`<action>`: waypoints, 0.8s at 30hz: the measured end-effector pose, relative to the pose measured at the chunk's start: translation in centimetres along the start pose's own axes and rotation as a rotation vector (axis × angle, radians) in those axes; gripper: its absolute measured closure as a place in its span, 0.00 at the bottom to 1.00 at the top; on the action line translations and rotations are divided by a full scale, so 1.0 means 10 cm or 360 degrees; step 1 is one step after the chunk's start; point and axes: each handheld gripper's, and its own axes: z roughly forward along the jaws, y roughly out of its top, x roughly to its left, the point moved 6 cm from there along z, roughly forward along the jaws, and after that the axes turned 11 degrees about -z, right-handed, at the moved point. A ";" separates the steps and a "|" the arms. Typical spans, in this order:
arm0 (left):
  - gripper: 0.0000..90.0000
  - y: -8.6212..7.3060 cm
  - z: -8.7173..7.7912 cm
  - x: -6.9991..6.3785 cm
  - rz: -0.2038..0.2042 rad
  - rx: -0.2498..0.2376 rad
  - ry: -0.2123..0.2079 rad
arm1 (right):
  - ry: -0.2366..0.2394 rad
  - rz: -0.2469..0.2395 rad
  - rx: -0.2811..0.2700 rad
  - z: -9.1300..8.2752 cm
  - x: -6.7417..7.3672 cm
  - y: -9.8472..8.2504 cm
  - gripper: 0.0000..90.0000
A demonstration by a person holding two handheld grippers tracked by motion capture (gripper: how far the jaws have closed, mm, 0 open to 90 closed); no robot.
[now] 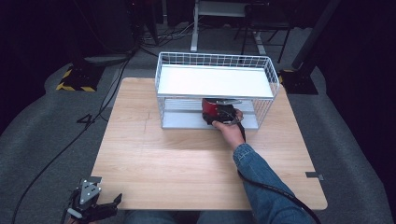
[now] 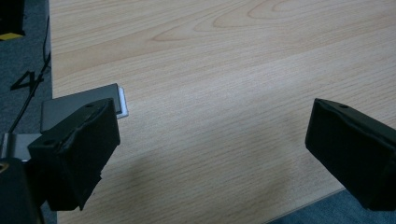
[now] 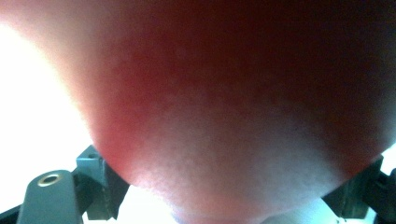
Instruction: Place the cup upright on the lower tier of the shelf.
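Right claw (image 1: 223, 113) gripped a red object (image 1: 210, 108) inside the wire rack (image 1: 215, 59) (frame centre); left claw (image 1: 95, 207) gaped wide, bottom left.

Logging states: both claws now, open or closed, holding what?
Left claw: open, empty, over the table edge.
Right claw: inside the wire rack, against a red object; cannot tell if closed.

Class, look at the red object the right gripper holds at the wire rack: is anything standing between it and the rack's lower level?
Nothing visible does. The right gripper has the red object at the open front of the wire rack, under its white shelf. The lower floor beside it looks bare.
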 end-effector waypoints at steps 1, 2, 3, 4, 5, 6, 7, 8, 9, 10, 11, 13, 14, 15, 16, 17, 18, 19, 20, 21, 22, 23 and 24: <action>0.04 0.00 0.00 0.00 -0.0002 -0.0003 0.0000 | 0.0000 -0.0001 -0.0002 0.00 0.00 0.00 0.19; 0.04 0.00 0.00 0.00 -0.0002 0.0000 -0.0003 | -0.0003 -0.0005 -0.0001 0.01 0.00 0.00 0.19; 0.04 0.00 0.00 0.00 -0.0002 -0.0001 -0.0003 | 0.0001 -0.0006 -0.0004 0.01 0.00 0.00 0.19; 0.04 0.00 0.00 0.00 0.0001 -0.0003 -0.0005 | 0.0001 -0.0008 -0.0004 0.01 0.00 0.00 0.19; 0.04 0.01 0.00 -0.01 0.0000 -0.0007 -0.0004 | 0.0004 -0.0010 -0.0004 0.01 -0.01 0.00 0.19; 0.04 0.01 0.00 -0.01 -0.0002 -0.0006 -0.0007 | 0.0009 -0.0009 -0.0007 0.01 -0.01 0.00 0.19; 0.04 0.01 0.01 -0.01 0.0001 -0.0002 -0.0011 | 0.0017 -0.0005 -0.0010 0.01 -0.01 0.00 0.18; 0.04 0.01 0.01 -0.01 -0.0003 -0.0004 -0.0010 | 0.0019 -0.0014 0.0002 0.01 -0.01 -0.01 0.16; 0.04 0.01 0.02 -0.02 -0.0005 0.0002 -0.0013 | 0.0009 -0.0027 -0.0001 0.01 -0.02 -0.01 0.17; 0.04 0.01 0.03 -0.02 -0.0004 0.0002 -0.0017 | 0.0008 -0.0025 -0.0016 0.00 -0.02 0.00 0.16; 0.04 0.02 0.04 -0.03 0.0001 0.0007 -0.0022 | 0.0004 -0.0015 -0.0021 -0.01 -0.02 0.00 0.16; 0.04 0.04 0.05 -0.05 0.0006 0.0002 -0.0027 | 0.0037 0.0003 -0.0034 -0.03 0.00 -0.01 0.12; 0.04 0.05 0.06 -0.05 0.0014 -0.0006 -0.0031 | 0.0060 0.0018 -0.0040 -0.04 0.01 -0.01 0.08; 0.04 0.06 0.06 -0.06 0.0015 -0.0008 -0.0036 | 0.0059 0.0010 -0.0045 -0.05 0.01 -0.02 0.05; 0.04 0.07 0.07 -0.07 0.0021 -0.0008 -0.0042 | 0.0069 0.0018 -0.0057 -0.06 0.00 -0.02 0.04; 0.04 0.08 0.07 -0.07 0.0027 -0.0006 -0.0048 | 0.0066 0.0022 -0.0060 -0.09 -0.01 -0.02 0.04; 0.04 0.09 0.08 -0.08 0.0030 -0.0007 -0.0048 | 0.0068 0.0043 -0.0059 -0.12 -0.01 -0.02 0.04; 0.04 0.09 0.08 -0.08 0.0030 -0.0007 -0.0048 | 0.0068 0.0043 -0.0059 -0.12 -0.01 -0.02 0.04; 0.04 0.11 0.11 -0.10 0.0040 -0.0007 -0.0057 | 0.0063 -0.0004 -0.0087 -0.17 -0.06 0.00 0.01; 0.04 0.12 0.13 -0.12 0.0039 -0.0010 -0.0070 | 0.0123 0.0188 0.0040 -0.25 0.04 -0.03 0.00; 0.04 0.14 0.14 -0.13 0.0050 -0.0015 -0.0071 | 0.0093 0.0002 -0.0053 -0.24 -0.04 -0.01 0.00; 0.04 0.14 0.14 -0.13 0.0050 -0.0015 -0.0071 | 0.0093 0.0002 -0.0053 -0.24 -0.04 -0.01 0.00; 0.03 0.18 0.16 -0.16 0.0056 -0.0021 -0.0082 | 0.0117 0.0017 -0.0026 -0.31 -0.03 -0.01 0.00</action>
